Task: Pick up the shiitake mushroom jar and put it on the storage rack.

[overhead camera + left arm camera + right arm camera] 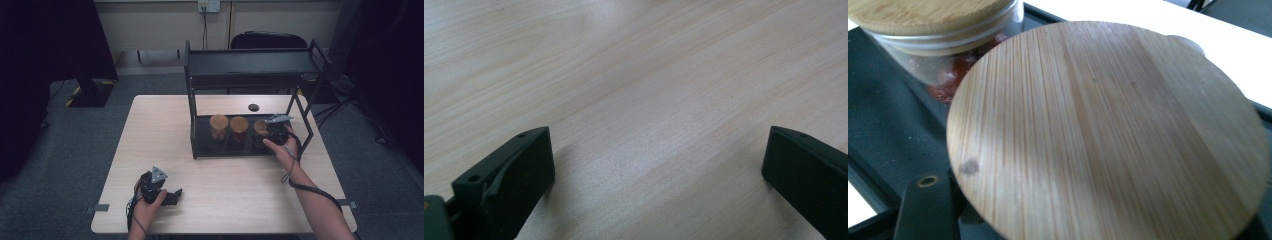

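On the wooden surface, the right hand-held gripper clamps the rightmost bamboo-lidded jar to lift it from the black rack, while the left hand-held gripper rests wide, idle.

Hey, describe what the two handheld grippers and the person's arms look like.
Both are black. The left gripper and the right gripper each carry a grey three-cornered plate on top. A black cable trails from each, the right one looping along the forearm. The left gripper's jaws are blocky, with small screw holes. Forearms are bare, no sleeves visible.
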Demonstrator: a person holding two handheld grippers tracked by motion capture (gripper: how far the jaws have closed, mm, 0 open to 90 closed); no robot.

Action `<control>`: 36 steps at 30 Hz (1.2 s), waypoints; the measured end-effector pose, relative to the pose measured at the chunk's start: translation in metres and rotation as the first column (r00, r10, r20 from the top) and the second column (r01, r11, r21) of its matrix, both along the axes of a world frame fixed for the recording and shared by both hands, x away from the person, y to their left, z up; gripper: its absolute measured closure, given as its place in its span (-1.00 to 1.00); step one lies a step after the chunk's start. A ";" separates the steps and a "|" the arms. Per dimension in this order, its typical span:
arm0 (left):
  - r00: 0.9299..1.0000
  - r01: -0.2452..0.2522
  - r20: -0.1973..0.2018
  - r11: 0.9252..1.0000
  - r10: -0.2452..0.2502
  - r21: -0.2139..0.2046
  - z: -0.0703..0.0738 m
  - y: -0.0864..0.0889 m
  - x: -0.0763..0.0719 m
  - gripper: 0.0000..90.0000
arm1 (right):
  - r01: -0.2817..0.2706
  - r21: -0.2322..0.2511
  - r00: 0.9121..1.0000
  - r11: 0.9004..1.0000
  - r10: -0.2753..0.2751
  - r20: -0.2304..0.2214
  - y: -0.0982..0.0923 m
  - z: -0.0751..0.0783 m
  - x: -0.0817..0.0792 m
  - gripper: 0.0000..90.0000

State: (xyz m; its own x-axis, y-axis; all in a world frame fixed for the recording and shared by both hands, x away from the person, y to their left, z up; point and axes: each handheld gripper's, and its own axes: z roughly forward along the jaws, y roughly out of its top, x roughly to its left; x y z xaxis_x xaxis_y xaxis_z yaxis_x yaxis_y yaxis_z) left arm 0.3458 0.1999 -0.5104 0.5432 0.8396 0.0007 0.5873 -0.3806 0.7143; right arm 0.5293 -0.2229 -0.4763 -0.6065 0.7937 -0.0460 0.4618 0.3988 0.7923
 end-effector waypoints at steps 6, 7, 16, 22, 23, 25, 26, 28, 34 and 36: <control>1.000 0.000 0.000 1.000 0.000 0.000 0.000 0.000 0.000 -1.00 | 0.009 0.013 1.000 1.000 -0.009 0.008 0.002 -0.002 0.003 -0.43; 1.000 -0.001 0.000 1.000 0.001 -0.001 0.000 0.000 0.000 -1.00 | 0.012 0.016 1.000 1.000 -0.012 0.007 0.001 -0.003 0.004 -0.43; 1.000 0.000 0.000 1.000 0.000 0.000 0.000 0.000 0.000 -1.00 | 0.032 0.016 0.999 0.999 -0.031 -0.009 0.000 -0.002 0.007 -0.43; 1.000 0.000 0.000 1.000 0.000 0.000 0.000 0.000 0.000 -1.00 | 0.047 0.003 0.999 0.999 -0.047 -0.024 0.001 -0.001 0.007 -0.64; 1.000 0.000 0.000 1.000 0.000 0.000 0.000 0.000 0.000 -1.00 | 0.053 0.008 0.998 0.999 -0.053 -0.028 0.000 -0.001 0.006 -0.69; 1.000 0.000 0.000 1.000 0.000 0.000 0.000 0.000 0.000 -1.00 | 0.062 0.015 0.998 0.998 -0.062 -0.033 -0.002 0.000 0.005 -0.77; 1.000 0.000 0.000 1.000 0.000 0.000 0.000 0.000 0.000 -1.00 | 0.066 0.016 0.997 0.998 -0.066 -0.036 -0.003 0.001 0.005 -0.82; 1.000 0.000 0.000 1.000 0.000 0.000 0.000 0.000 0.000 -1.00 | 0.066 0.023 0.997 0.998 -0.065 -0.042 -0.005 0.003 0.004 -0.84; 1.000 0.000 -0.001 1.000 0.000 0.000 0.000 0.000 0.000 -1.00 | 0.057 0.019 0.998 0.998 -0.056 -0.041 -0.008 0.007 -0.003 -0.92; 1.000 0.000 0.000 1.000 0.000 0.000 0.000 0.000 0.000 -1.00 | 0.055 0.026 0.998 0.998 -0.054 -0.036 -0.009 0.009 -0.005 -0.94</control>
